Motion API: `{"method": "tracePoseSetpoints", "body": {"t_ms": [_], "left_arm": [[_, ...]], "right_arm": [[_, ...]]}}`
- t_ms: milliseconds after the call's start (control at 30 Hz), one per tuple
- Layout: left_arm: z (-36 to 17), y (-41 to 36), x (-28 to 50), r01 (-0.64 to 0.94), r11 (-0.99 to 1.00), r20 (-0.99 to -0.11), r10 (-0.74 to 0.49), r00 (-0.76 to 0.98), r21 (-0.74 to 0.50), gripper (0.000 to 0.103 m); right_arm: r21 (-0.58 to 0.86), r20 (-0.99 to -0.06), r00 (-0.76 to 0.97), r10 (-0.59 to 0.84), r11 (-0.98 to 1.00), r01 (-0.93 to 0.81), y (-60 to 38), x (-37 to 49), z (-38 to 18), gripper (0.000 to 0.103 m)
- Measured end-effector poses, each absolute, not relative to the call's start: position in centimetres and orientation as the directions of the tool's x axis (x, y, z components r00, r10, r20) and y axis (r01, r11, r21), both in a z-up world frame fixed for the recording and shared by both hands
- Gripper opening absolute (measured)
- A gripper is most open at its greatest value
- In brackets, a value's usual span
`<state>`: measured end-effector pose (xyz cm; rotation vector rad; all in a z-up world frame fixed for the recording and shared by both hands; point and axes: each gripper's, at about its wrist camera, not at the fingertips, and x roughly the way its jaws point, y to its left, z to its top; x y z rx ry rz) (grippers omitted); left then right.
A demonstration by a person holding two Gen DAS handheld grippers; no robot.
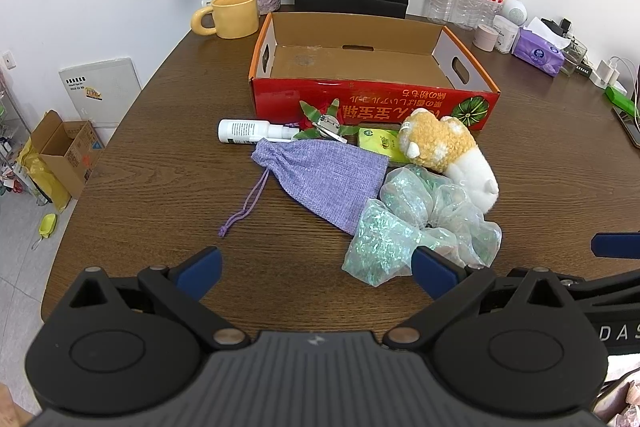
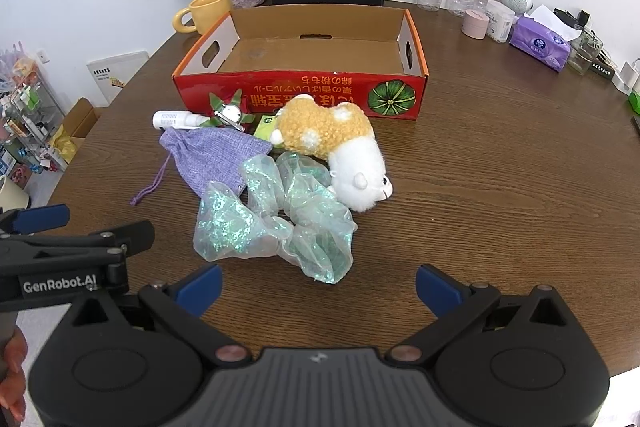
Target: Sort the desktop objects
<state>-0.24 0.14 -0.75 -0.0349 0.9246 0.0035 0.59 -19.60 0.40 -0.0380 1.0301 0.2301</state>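
Plainly nothing has been sorted yet: the red cardboard box [image 1: 372,107] stands open and bare inside at the middle of the wooden table [image 1: 160,155], and every loose item lies in a heap just in front of its near wall. Both tools hang low over the near edge with nothing in them; the left gripper [image 1: 316,269] has its blue-padded tongs spread wide apart, and the right gripper [image 2: 318,285] shows the same wide gap. Nearest to both is the shimmery green scrunchie [image 2: 280,215], which overlaps the corner of the purple drawstring pouch [image 1: 324,179] and touches the plush toy [image 2: 340,147], orange-backed with a white head, lying on its side. Behind these, close against the box front, sit a white spray bottle [image 1: 248,131], a green leafy hair clip [image 1: 326,125] and a small yellow-green packet [image 1: 378,143] partly hidden under the plush. The step in hand looks like the first reach and choice of item. I judge the scrunchie the easiest start for either tool: the tongs need to drop over its bunched middle, close on the fabric without catching the pouch beneath, then lift clear of the box wall before release. Thin gauze may slip, so a deep bite seems wise
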Motion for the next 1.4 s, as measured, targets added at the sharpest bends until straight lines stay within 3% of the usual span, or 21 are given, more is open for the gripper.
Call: {"method": "tracePoseSetpoints", "body": {"t_ms": [1400], "left_arm": [[-1.3,0.4,0.9,-0.016,0.999,-0.797,-0.015,0.604,-0.031,0.103]], "right_arm": [[0.078,-0.85,0.495,0.18,0.972,-0.22,-19.1,1.7,-0.2,0.103]]}}
